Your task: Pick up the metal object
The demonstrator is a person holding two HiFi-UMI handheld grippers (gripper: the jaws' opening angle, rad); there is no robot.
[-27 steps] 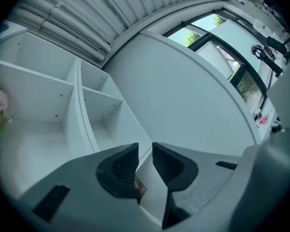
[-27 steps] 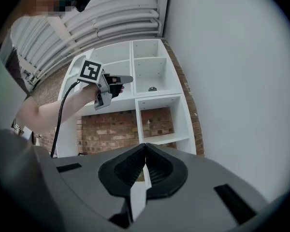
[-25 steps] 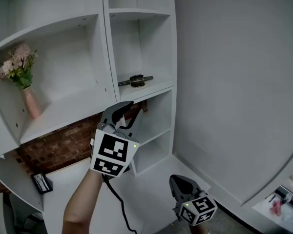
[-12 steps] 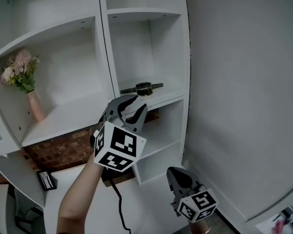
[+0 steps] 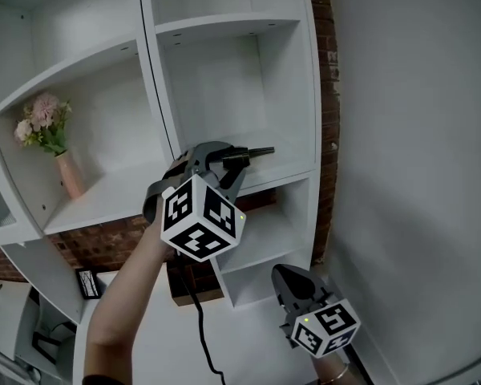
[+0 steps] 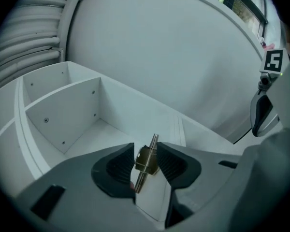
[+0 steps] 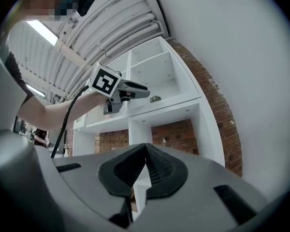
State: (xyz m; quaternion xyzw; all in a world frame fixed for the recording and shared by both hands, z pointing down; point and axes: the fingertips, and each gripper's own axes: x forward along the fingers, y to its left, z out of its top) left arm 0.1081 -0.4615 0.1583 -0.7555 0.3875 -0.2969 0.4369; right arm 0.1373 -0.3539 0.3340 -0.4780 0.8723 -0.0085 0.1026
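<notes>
The left gripper (image 6: 146,148) reaches into the right-hand compartment of the white shelf unit (image 5: 224,79). Its jaws are opening, spread on either side of the metal object (image 6: 147,159). The object is a thin rod through a brass-coloured nut. It lies on the shelf board (image 5: 293,165), its far tip pointing roughly toward 12 o'clock in the left gripper view. In the head view the right gripper (image 5: 293,285) hangs at 5 o'clock, its jaws pressed together with nothing between them. A pink vase of flowers (image 5: 67,175) stands at 9 o'clock.
</notes>
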